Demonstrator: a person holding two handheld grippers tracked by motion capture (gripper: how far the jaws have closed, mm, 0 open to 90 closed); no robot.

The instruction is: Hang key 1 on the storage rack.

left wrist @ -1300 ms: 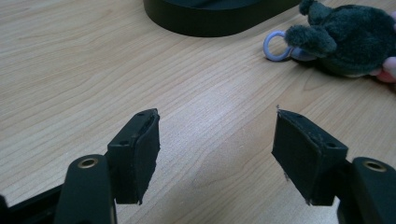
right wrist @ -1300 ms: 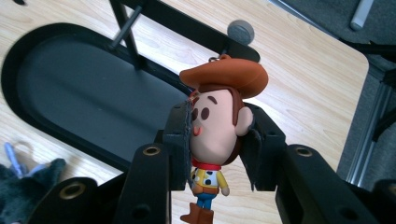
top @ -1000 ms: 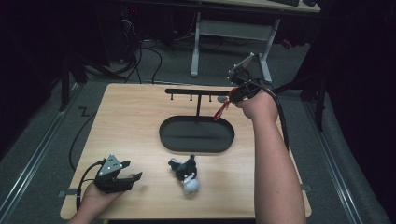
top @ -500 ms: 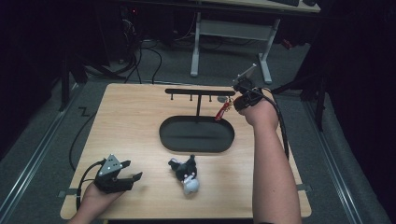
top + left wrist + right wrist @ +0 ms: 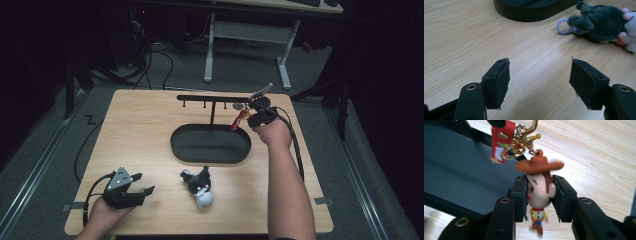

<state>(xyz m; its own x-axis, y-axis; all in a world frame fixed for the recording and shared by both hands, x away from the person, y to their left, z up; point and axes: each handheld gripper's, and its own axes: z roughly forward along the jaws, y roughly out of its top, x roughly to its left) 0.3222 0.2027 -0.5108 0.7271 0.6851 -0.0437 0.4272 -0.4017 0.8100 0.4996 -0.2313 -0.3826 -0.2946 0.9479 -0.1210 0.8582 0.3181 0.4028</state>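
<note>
The counter [image 5: 461,32] under my work is pale wood with fine grain and a smooth satin sheen. My left hand-held gripper [image 5: 539,82] has matt black plastic arms with small brass-coloured eyelets, and its pads [image 5: 499,82] look like coarse black foam, rough at the edges. The plush toy [image 5: 604,22] beside it is fuzzy dark grey cloth with a white patch, and carries a smooth pale plastic ring [image 5: 563,26]. In my right hand-held gripper [image 5: 539,195] the cowboy figure [image 5: 538,190] is smooth, slightly glossy plastic; its clasp [image 5: 524,137] is shiny gold metal, its red tag [image 5: 500,141] woven cloth. The oval tray [image 5: 456,170] looks matt black.
</note>
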